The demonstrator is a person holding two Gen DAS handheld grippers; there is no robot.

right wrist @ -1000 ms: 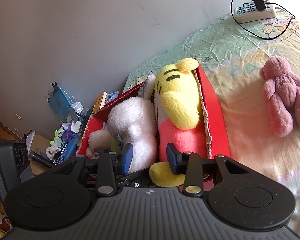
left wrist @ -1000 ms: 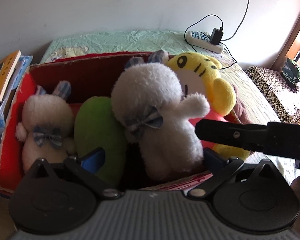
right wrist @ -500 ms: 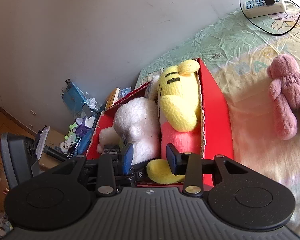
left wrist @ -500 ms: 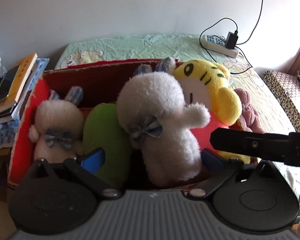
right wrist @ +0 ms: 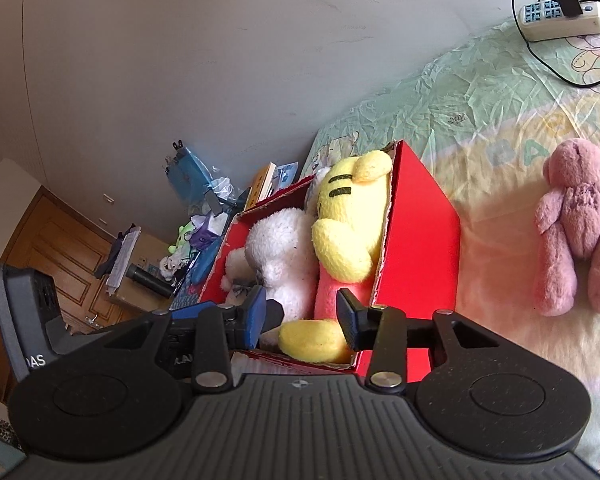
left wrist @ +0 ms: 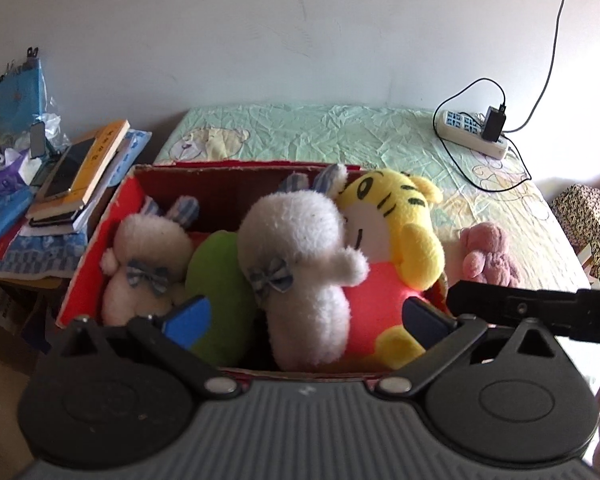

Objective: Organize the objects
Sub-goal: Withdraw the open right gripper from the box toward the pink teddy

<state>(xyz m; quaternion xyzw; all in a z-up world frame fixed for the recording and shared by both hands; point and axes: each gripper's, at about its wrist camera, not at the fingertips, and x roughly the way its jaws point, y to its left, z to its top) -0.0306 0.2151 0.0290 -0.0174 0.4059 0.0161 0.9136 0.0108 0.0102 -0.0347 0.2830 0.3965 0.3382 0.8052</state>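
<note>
red box [left wrist: 100, 240] on the bed [left wrist: 340, 136], packed with two white rabbits, a green plush and a yellow tiger [left wrist: 400, 232]. pink bear [right wrist: 576, 224] lies on the sheet beside it. my left gripper [left wrist: 304, 316] gapes wide, holding nothing; my right gripper [right wrist: 302, 312] is partly open, also holding nothing.

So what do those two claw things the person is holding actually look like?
Both look alike. Each claw, left and right, has a grey ribbed body, two round black discs, and black linkage arms with silver pivot screws. The fingers carry blue pads. The left one's grey housing shows white lettering, only partly readable. No cables or sleeves are visible.
</note>
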